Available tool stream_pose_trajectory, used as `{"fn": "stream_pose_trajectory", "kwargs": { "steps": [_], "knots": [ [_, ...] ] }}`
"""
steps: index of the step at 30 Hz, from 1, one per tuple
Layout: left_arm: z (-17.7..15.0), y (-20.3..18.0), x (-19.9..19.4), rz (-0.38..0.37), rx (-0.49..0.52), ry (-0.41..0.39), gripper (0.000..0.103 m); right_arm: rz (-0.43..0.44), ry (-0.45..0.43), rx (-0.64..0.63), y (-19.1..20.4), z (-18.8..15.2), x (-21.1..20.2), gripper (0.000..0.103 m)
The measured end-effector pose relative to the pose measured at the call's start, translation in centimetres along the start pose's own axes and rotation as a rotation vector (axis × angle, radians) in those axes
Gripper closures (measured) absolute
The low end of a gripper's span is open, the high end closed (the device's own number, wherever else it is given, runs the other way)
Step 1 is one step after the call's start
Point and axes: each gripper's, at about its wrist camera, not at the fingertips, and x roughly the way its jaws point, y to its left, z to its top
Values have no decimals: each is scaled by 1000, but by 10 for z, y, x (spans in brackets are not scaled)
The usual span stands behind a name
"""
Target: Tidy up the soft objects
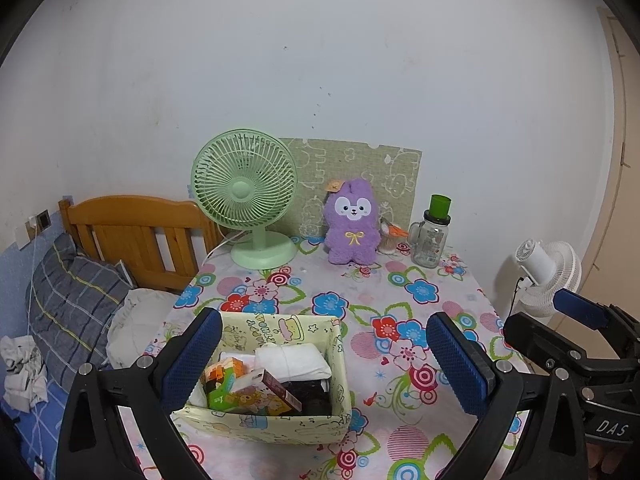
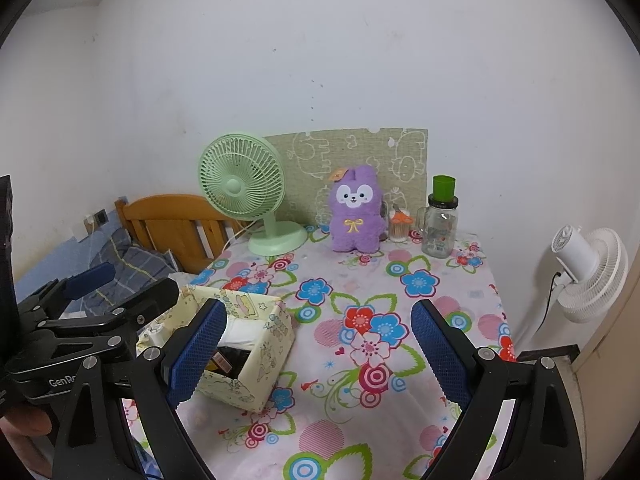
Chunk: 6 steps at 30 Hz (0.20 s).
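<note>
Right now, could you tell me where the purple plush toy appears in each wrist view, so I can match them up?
Left wrist view: purple plush toy stands just right of centre, at the table's far edge.
Right wrist view: purple plush toy stands right of centre, at the far edge too.
Shared landmark: the green desk fan stands to its left in both.

The middle of the table (image 2: 400, 280) lies bare between the box (image 1: 280, 424) at the near left and the row along the wall. That row stands close-packed: fan (image 1: 245, 188), plush (image 1: 352, 226), a small container (image 1: 390, 238) touching or just beside it, I cannot tell which, then the jar (image 1: 431, 236). The headboard (image 1: 132, 232) shuts in the table's left side, and a white fan (image 2: 588, 272) stands off the right edge. The box is crammed to its rim
</note>
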Motion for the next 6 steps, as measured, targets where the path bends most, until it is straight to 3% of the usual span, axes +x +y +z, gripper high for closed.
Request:
{"fn": "stream_pose_trajectory", "kwargs": {
  "steps": [6],
  "knots": [
    [-1,-1,-1,3,11,-8,0,0,-1,-4,1,-1,-1,8]
  ]
}}
